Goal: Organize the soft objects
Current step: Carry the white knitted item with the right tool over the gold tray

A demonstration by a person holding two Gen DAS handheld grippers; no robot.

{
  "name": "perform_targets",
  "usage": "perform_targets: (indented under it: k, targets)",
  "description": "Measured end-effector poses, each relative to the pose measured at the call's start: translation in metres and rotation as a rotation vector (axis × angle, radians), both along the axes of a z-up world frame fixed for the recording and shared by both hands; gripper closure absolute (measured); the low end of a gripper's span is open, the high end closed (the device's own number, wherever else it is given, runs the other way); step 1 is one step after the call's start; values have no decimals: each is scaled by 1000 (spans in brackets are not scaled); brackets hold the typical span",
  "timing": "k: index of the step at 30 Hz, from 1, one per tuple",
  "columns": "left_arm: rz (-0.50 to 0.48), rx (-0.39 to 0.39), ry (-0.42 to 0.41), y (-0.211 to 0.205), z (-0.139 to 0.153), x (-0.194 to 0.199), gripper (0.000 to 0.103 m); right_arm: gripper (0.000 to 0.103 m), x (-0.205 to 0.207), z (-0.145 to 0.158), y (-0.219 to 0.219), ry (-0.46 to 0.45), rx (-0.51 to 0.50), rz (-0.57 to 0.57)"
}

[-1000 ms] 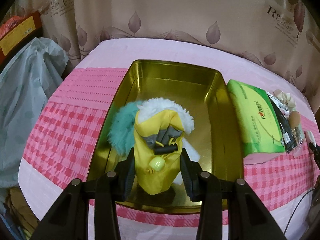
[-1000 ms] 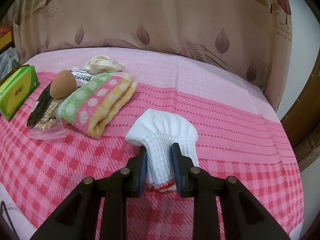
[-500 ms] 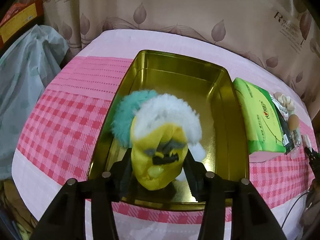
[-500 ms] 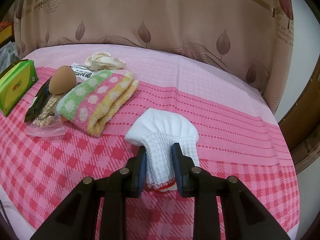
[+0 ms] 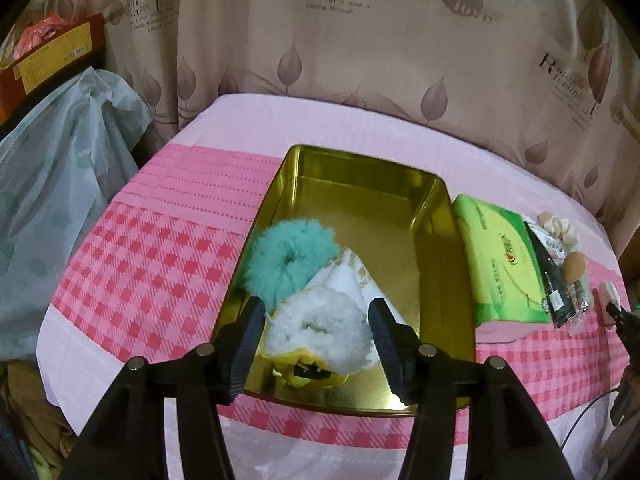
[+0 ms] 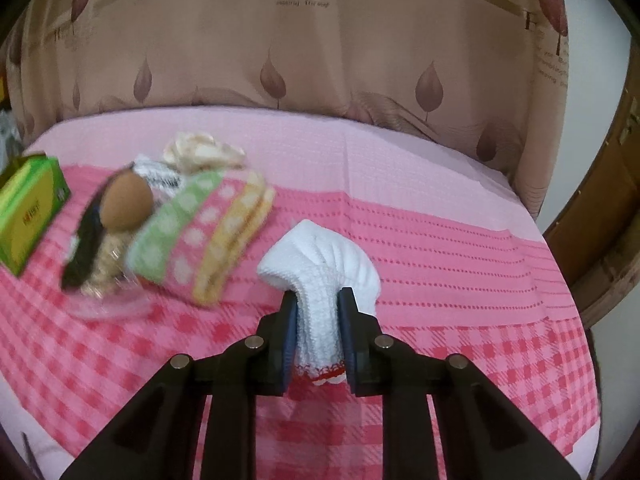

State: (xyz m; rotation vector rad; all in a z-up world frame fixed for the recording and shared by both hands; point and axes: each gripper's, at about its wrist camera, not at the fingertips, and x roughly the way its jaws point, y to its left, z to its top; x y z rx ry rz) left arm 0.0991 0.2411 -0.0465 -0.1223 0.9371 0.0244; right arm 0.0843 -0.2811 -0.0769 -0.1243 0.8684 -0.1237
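Our left tongs [image 5: 316, 330] have just been opening and now stand wide above the gold tin [image 5: 434, 216], touching nothing. In the tin's near left corner lie the teal fluffy ring [image 5: 292, 260] and the white fluffy ring [image 5: 320, 328], with the yellow plush toy [image 5: 304, 376] under the white one. Near the bench's [image 6: 440, 240] front edge, our right tongs [image 6: 318, 334] are clamped on the white knit sock [image 6: 320, 256].

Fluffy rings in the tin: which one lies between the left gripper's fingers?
The white ring, nearest the camera, lies between the open left gripper. The teal ring lies behind it, toward the tin's left wall.
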Motion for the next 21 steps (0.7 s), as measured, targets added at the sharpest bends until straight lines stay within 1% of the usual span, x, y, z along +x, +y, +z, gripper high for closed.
perform_targets:
  k: [4,9,16,21]
  targets:
    - [8,2,-24,0,6,-4,48,86,1,15,15,-29,27,22]
    - [24,35,-43,-2,11,-8,48,86,2,31,48,-51,62,89]
    - [64,37,-66,8,18,-12,48,86,6,50,109,-71,119,222]
    - [97,43,-71,18,20,-14,48,86,12,54,157,-73,150,319]
